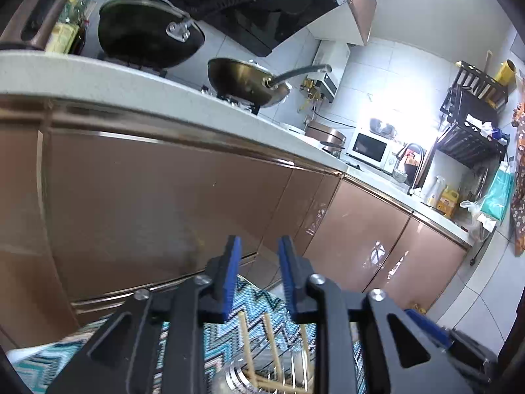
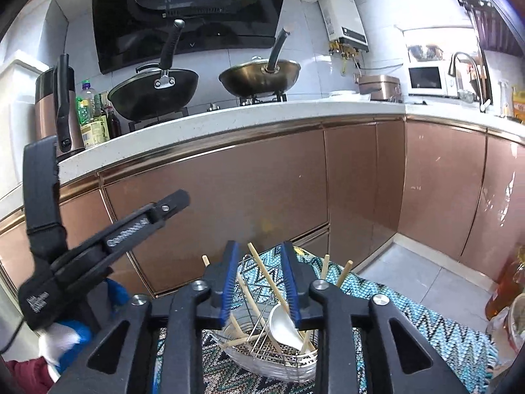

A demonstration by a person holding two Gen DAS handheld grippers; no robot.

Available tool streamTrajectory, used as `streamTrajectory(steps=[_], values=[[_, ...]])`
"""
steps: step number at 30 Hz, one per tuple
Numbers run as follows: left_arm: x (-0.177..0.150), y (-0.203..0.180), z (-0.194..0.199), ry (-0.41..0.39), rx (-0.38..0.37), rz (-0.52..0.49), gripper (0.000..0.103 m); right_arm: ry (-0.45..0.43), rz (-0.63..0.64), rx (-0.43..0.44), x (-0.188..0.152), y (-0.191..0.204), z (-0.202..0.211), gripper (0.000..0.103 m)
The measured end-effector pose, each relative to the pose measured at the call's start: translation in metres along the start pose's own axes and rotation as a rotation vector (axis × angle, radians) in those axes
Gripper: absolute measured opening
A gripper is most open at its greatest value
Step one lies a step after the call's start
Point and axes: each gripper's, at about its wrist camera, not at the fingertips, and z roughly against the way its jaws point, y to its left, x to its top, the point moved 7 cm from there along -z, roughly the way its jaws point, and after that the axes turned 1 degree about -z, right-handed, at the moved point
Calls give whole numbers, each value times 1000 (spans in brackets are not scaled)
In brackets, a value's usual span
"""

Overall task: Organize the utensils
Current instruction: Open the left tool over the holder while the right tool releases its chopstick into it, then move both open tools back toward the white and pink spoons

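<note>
Right wrist: right hand-held gripper (image 2: 259,275) open above wire basket (image 2: 282,361), chopsticks (image 2: 267,275).

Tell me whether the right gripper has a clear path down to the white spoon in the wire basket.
Probably yes. The right gripper is open, directly above the white spoon, which lies in the wire basket. Only loose chopsticks lean across the gap and might get nudged.

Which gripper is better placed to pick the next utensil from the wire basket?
Right. The right gripper frames the white spoon and chopsticks in the wire basket between open jaws; the left gripper mostly faces the cabinet.
</note>
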Motion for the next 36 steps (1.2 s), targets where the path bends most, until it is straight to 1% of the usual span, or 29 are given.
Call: streamTrajectory(steps=[3, 5, 7, 10, 12, 13, 15, 16, 18, 20, 23, 27, 31, 34, 36], values=[[10, 8, 32, -14, 13, -1, 31, -29, -1, -13, 7, 5, 23, 36], [14, 15, 53, -16, 19, 9, 39, -47, 3, -18, 10, 9, 39, 39], [16, 22, 76, -18, 28, 14, 40, -57, 2, -24, 10, 13, 56, 43], [14, 32, 104, -12, 38, 25, 43, -67, -11, -40, 6, 16, 79, 51], [10, 40, 122, 3, 38, 38, 44, -68, -22, -54, -1, 16, 92, 63], [7, 44, 130, 8, 38, 46, 45, -65, -29, -65, -6, 17, 99, 67], [1, 53, 147, 13, 39, 61, 46, -56, -34, -88, -14, 18, 108, 81], [-2, 57, 154, 13, 42, 68, 46, -50, -34, -103, -18, 19, 113, 83], [-9, 63, 169, 16, 47, 69, 46, -42, -36, -129, -26, 21, 120, 93], [-13, 68, 180, 17, 53, 66, 46, -37, -43, -142, -33, 23, 128, 99], [-18, 72, 196, 9, 60, 58, 46, -31, -51, -163, -40, 26, 140, 103], [-22, 80, 217, 1, 68, 55, 46, -27, -72, -160, -46, 27, 153, 103], [-21, 81, 224, 12, 64, 54, 46, -48, -66, -182, -47, 31, 167, 103], [-22, 80, 232, 17, 62, 37, 46, -64, -51, -181, -47, 34, 176, 103], [-20, 77, 229, 27, 55, 31, 46, -78, -49, -183, -46, 35, 181, 103]])
